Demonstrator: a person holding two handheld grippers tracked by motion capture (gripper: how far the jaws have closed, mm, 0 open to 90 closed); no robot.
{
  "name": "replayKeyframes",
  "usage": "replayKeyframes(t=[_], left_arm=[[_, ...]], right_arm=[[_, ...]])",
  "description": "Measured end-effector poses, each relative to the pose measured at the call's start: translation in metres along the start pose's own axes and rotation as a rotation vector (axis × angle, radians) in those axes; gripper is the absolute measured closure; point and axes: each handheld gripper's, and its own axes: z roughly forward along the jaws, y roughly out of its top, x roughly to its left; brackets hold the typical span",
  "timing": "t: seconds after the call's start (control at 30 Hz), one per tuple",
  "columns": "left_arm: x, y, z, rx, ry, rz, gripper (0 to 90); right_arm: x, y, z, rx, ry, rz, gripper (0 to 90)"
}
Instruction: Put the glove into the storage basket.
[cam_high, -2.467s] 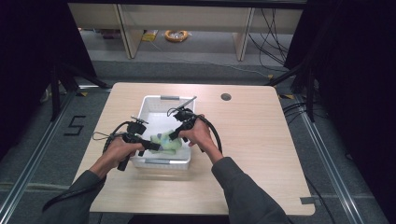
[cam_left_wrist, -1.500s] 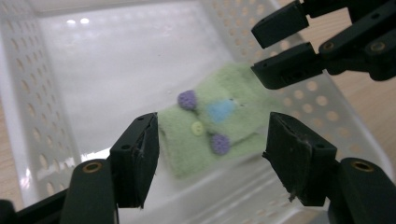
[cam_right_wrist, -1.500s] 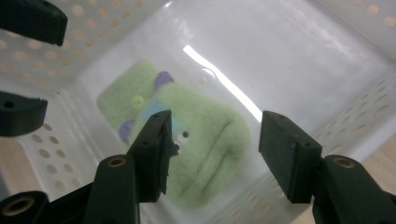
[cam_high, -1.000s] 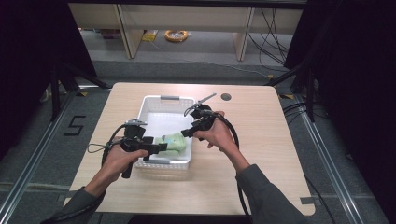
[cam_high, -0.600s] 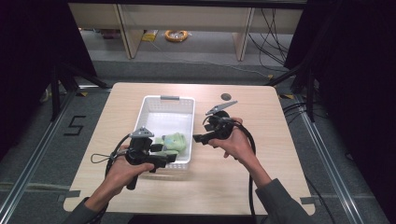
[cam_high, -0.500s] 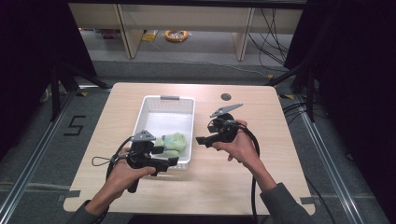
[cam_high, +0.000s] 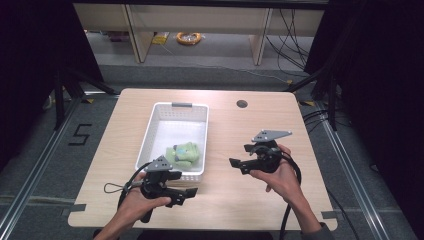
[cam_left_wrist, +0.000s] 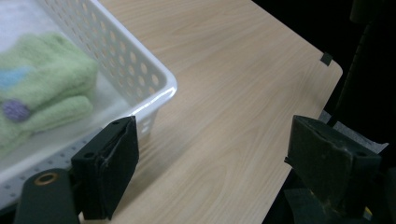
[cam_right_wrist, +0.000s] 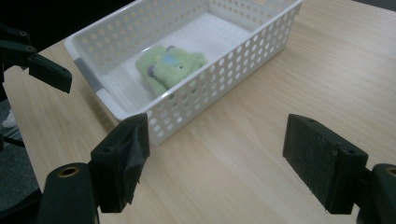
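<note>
Left gripper (cam_high: 187, 192) is held above the near edge of the wooden table (cam_high: 250, 195), its jaws spread wide with nothing between them; in the left gripper view the gripper (cam_left_wrist: 219, 168) frames bare tabletop (cam_left_wrist: 233, 79), and the near corner of the white perforated basket (cam_left_wrist: 140, 70) lies just ahead of its left-hand jaw and to that side. The green plush toy (cam_left_wrist: 42, 88) lies inside that basket, beyond the wall from this gripper, with a blue patch and a purple spot visible on it; its outline is blurred at this range. Right gripper (cam_high: 235, 164) is held over the table on the far side of the basket (cam_high: 175, 107) from the left gripper, well apart from it, jaws likewise spread and holding nothing. In the right gripper view the gripper (cam_right_wrist: 224, 163) looks across open tabletop (cam_right_wrist: 280, 79) at the long side wall of the basket (cam_right_wrist: 243, 51), which runs ahead of it and to its left; the plush toy (cam_right_wrist: 170, 65) rests on the basket floor behind that wall, toward the end nearer the left gripper (cam_right_wrist: 46, 70), whose black jaw shows farther off at the upper left. From the high view the toy (cam_high: 182, 154) lies in the near end of the basket, between the two grippers and touched by neither. Each gripper is gripped by one hand, the left hand (cam_high: 137, 205) and the right hand (cam_high: 282, 177), with a cable trailing from each.
</note>
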Motion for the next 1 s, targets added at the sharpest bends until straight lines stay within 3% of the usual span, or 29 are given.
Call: replayKeyframes(t=[0.03, 0.1, 0.13, 0.2, 0.37, 0.4, 0.43, 0.57, 0.63, 0.7, 0.77, 0.83, 0.93, 0.97, 1.0], left_arm=[[-0.002, -0.003, 0.003, 0.002, 0.006, 0.006, 16.3], [-0.005, -0.009, 0.008, 0.008, -0.01, 0.018, 16.3], [-0.005, -0.012, 0.01, 0.007, -0.016, 0.026, 16.3], [-0.008, -0.019, 0.013, 0.029, -0.014, 0.043, 16.3], [-0.015, -0.031, 0.016, 0.01, -0.013, 0.035, 16.4], [-0.016, -0.033, 0.017, 0.002, -0.014, 0.029, 16.3], [-0.015, -0.035, 0.018, 0.005, -0.014, 0.044, 16.4], [-0.014, -0.044, 0.02, 0.006, -0.014, 0.042, 16.4], [-0.013, -0.046, 0.018, 0.001, -0.007, 0.033, 16.4], [-0.013, -0.049, 0.018, -0.015, -0.002, 0.02, 16.4], [-0.013, -0.052, 0.018, 0.003, 0.004, 0.017, 16.4], [-0.014, -0.055, 0.02, -0.002, 0.004, 0.022, 16.4], [-0.014, -0.059, 0.02, -0.009, 0.001, 0.036, 16.4], [-0.015, -0.06, 0.02, -0.005, 0.004, 0.037, 16.4], [-0.015, -0.061, 0.02, 0.004, 0.001, 0.037, 16.4]], right_arm=[[-0.001, -0.005, -0.002, -0.014, -0.017, -0.01, 23.8], [-0.002, -0.014, -0.007, -0.03, -0.02, 0.015, 24.7], [-0.004, -0.019, -0.007, -0.029, -0.028, -0.004, 24.2], [-0.004, -0.027, -0.009, -0.016, -0.029, 0.012, 24.1], [-0.006, -0.044, -0.009, -0.008, -0.023, 0.045, 23.6], [-0.007, -0.047, -0.01, -0.004, -0.029, 0.026, 23.4], [-0.008, -0.049, -0.009, -0.003, -0.019, 0.029, 23.4], [-0.007, -0.06, -0.007, -0.001, -0.019, 0.021, 23.1], [-0.003, -0.065, -0.007, 0.01, 0.01, 0.05, 23.2], [-0.003, -0.069, -0.007, 0.016, -0.006, 0.019, 23.1], [0.0, -0.073, -0.008, 0.023, -0.011, 0.04, 22.8], [-0.002, -0.077, -0.008, 0.028, 0.016, 0.016, 22.7], [0.003, -0.085, -0.009, 0.031, -0.005, 0.038, 22.2], [0.001, -0.087, -0.009, 0.022, -0.007, 0.009, 21.6], [0.002, -0.09, -0.01, 0.029, -0.014, 0.011, 21.1]])
